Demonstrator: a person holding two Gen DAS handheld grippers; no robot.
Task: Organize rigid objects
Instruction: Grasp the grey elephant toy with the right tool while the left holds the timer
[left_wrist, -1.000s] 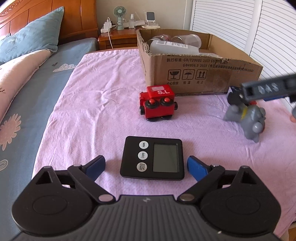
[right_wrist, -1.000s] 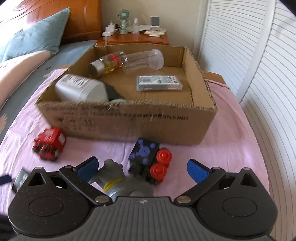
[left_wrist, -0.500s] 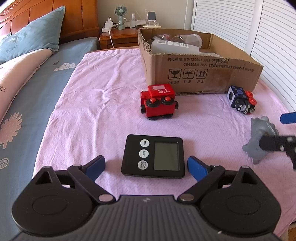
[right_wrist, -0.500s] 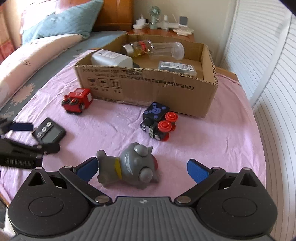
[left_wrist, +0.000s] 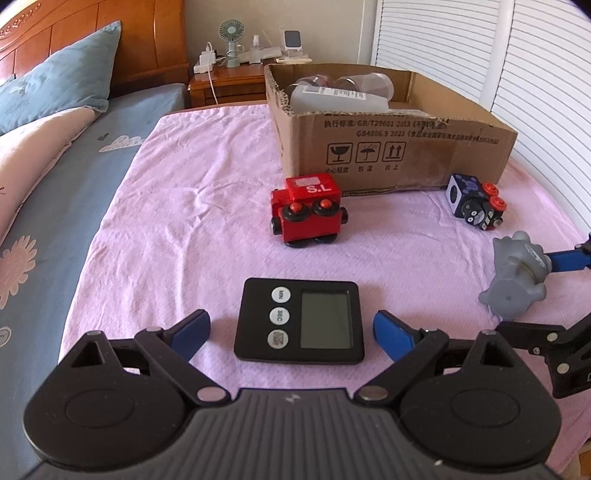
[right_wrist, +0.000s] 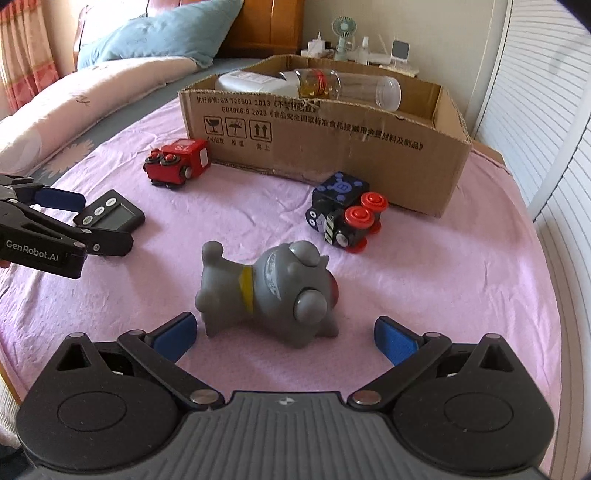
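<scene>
Blue-tipped left claw (left_wrist: 291, 332) closing, tilted down astride black timer (left_wrist: 300, 325).

A grey toy figure (right_wrist: 267, 291) is seen lying on its side on the pink bedspread (right_wrist: 424, 280), between the wide-apart blue pads of the right hand-held gripper (right_wrist: 286, 338), untouched by either. A black-and-red toy train (right_wrist: 345, 218) is set beyond it, near the cardboard box (right_wrist: 332, 147). The left hand-held gripper (right_wrist: 92, 221) is seen around a black timer (right_wrist: 110, 216).
</scene>
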